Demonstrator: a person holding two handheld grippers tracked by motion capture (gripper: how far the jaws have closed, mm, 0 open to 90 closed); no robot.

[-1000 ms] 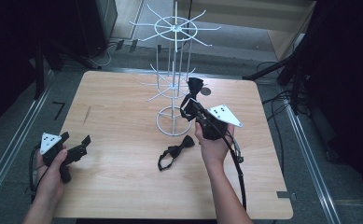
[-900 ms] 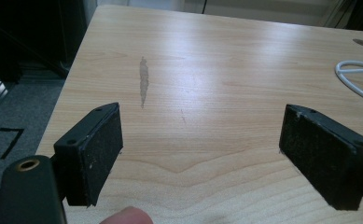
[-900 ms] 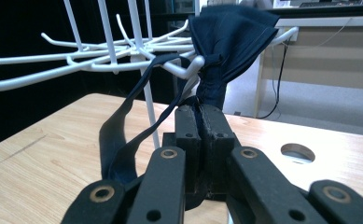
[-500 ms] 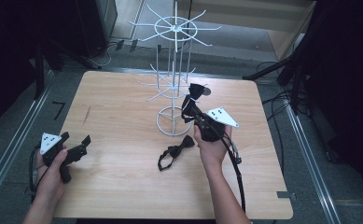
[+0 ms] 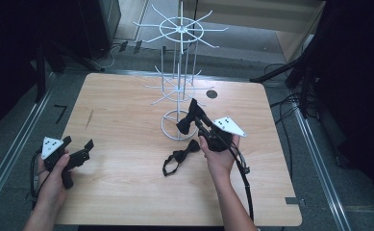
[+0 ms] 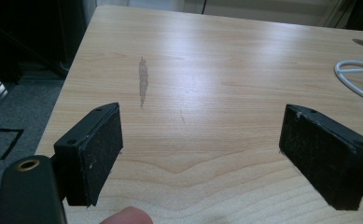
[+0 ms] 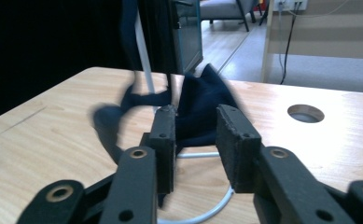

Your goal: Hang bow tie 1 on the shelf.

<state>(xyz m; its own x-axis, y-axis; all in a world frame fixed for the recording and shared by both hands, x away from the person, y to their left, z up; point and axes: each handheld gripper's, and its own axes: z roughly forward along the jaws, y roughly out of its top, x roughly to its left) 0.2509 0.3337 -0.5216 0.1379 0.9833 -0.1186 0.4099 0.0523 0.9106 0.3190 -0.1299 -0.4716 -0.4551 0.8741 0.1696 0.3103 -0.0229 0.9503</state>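
High view: left tongs (image 5: 77, 147) rest released near the bench's (image 5: 127, 202) left edge, bare wood ahead. A bow tie (image 5: 180, 156) lies mid-bench, long axis slanting toward the white wire rack (image 5: 177, 91). Right tongs (image 5: 193, 113) hold another dark bow tie (image 5: 184, 122) above the rack's base ring, jaws slightly parted.

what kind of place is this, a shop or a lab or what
Most likely a lab or recording workspace, not a shop: a bare wooden table holding just a white wire display rack and two black bow ties, with loose cables on the floor around it.
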